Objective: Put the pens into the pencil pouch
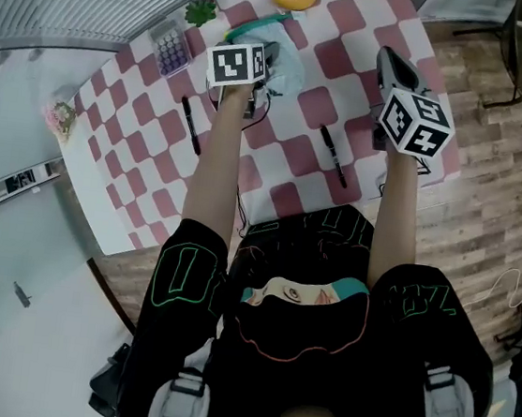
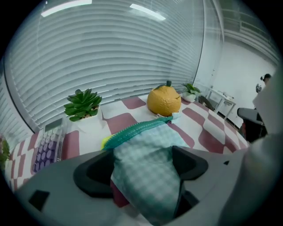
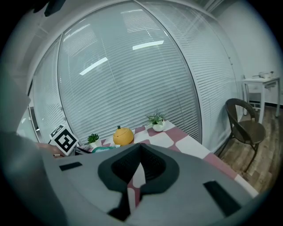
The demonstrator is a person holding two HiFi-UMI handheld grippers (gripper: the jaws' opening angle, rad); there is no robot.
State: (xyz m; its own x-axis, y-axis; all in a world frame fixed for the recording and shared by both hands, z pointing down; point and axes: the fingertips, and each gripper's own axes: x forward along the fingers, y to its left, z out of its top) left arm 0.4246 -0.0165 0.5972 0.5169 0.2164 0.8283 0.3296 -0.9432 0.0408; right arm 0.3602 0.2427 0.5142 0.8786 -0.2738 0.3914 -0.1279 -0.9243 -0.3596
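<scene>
Left gripper view: pencil pouch [image 2: 146, 165] lies between wide-spread fingers [image 2: 90, 176].

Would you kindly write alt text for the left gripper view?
The left claw straddles a green checked pencil pouch, jaws wide apart. Beyond it on the checked table sit an orange ornament, a succulent and a calculator.

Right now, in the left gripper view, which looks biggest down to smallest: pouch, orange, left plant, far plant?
Pouch: largest, but nearest the camera.
Orange and left plant: about alike, so no ranking.
Far plant: smallest, also farthest.
</scene>
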